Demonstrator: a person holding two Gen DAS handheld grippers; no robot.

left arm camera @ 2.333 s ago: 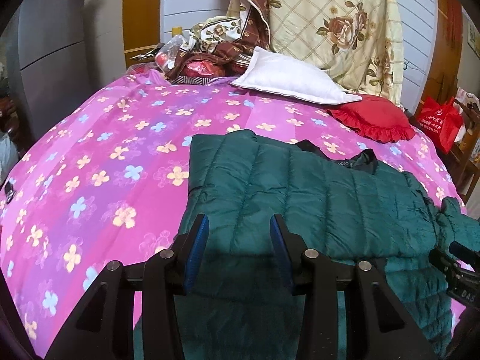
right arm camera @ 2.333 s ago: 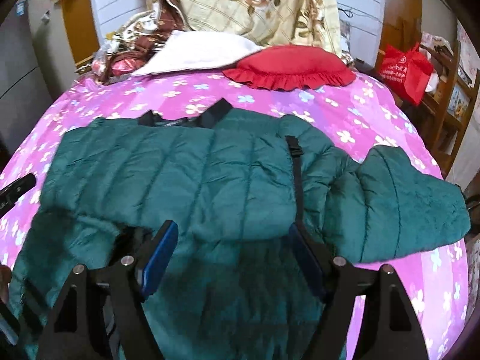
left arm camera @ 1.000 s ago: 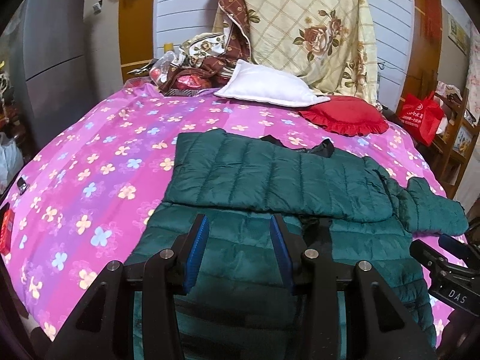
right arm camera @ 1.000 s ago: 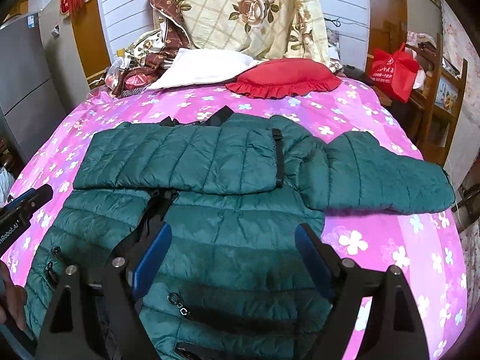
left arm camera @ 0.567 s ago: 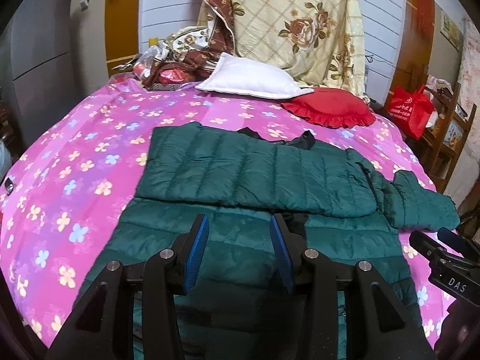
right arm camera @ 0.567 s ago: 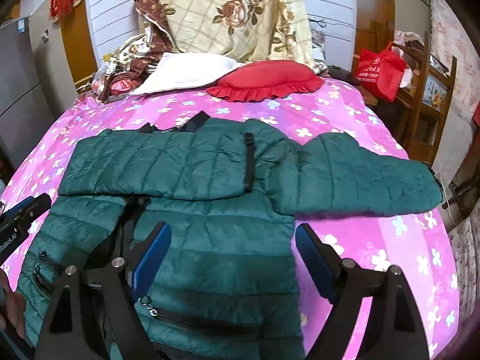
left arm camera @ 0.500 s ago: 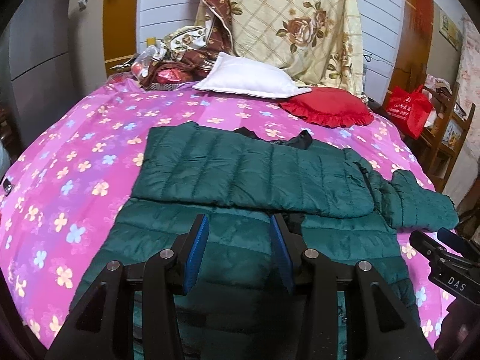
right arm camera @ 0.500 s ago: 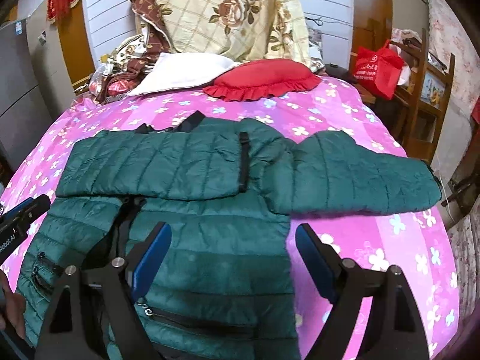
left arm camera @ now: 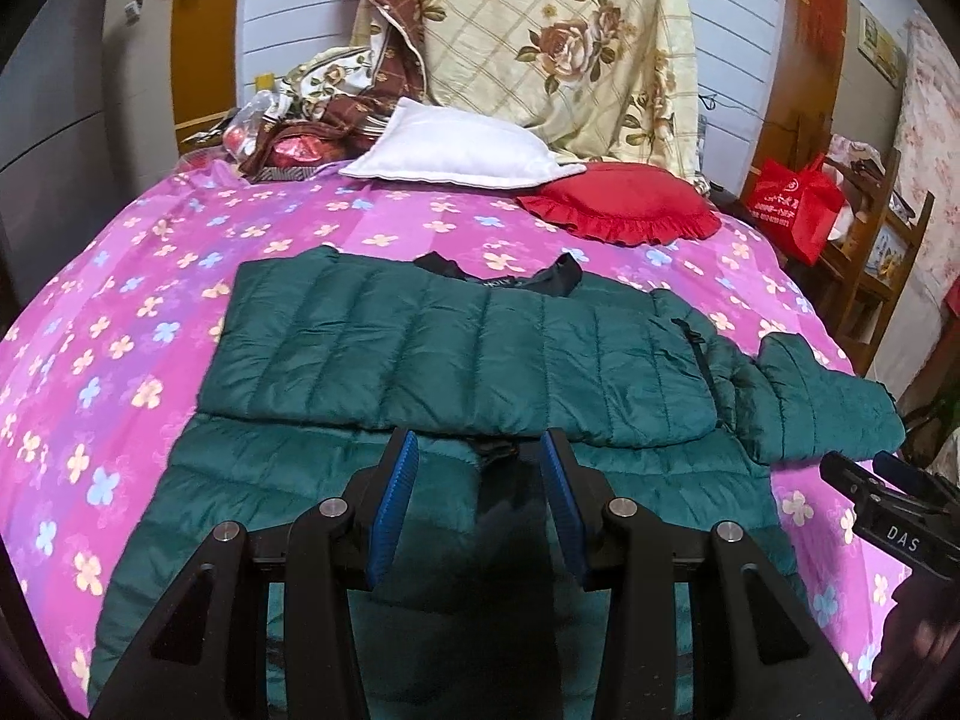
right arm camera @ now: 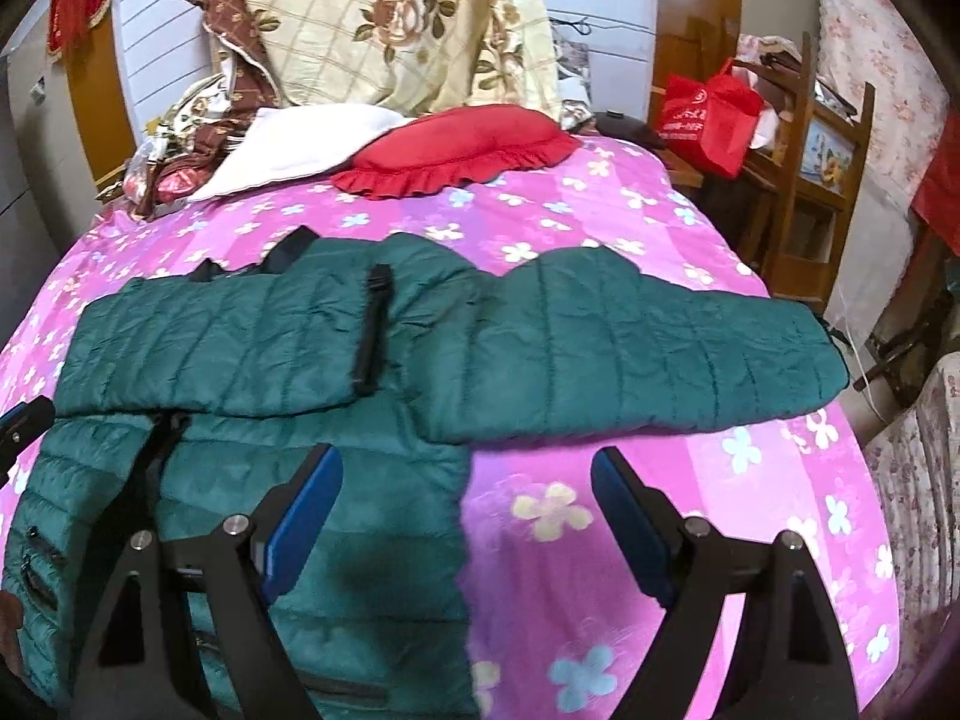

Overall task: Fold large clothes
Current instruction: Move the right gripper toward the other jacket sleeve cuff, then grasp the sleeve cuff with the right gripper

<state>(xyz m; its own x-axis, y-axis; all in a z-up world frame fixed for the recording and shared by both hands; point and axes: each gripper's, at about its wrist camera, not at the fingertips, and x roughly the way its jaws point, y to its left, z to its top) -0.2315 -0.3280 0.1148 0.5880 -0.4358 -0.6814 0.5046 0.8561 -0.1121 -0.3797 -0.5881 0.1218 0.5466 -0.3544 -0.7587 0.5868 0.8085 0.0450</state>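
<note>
A dark green quilted jacket (left arm camera: 456,354) (right arm camera: 252,336) lies flat on the bed. One sleeve is folded across its chest. The other sleeve (right arm camera: 660,354) stretches out to the right over the sheet. My left gripper (left arm camera: 474,498) hovers above the jacket's lower body, jaws partly apart with nothing between the blue pads. My right gripper (right arm camera: 465,516) stands wide open over the jacket's right edge, just below the outstretched sleeve, and holds nothing. In the left wrist view the right gripper (left arm camera: 888,510) shows at the far right edge.
The bed has a pink flowered sheet (left arm camera: 120,312). At its head lie a white pillow (left arm camera: 456,150), a red frilled cushion (right arm camera: 456,150) and a cream rose quilt (left arm camera: 540,42). A red bag (right arm camera: 708,114) and wooden shelves (right arm camera: 822,138) stand to the right of the bed.
Both grippers have drifted to the right along the jacket; the outstretched sleeve now sits nearer the middle of the right wrist view. The jaws have kept their width.
</note>
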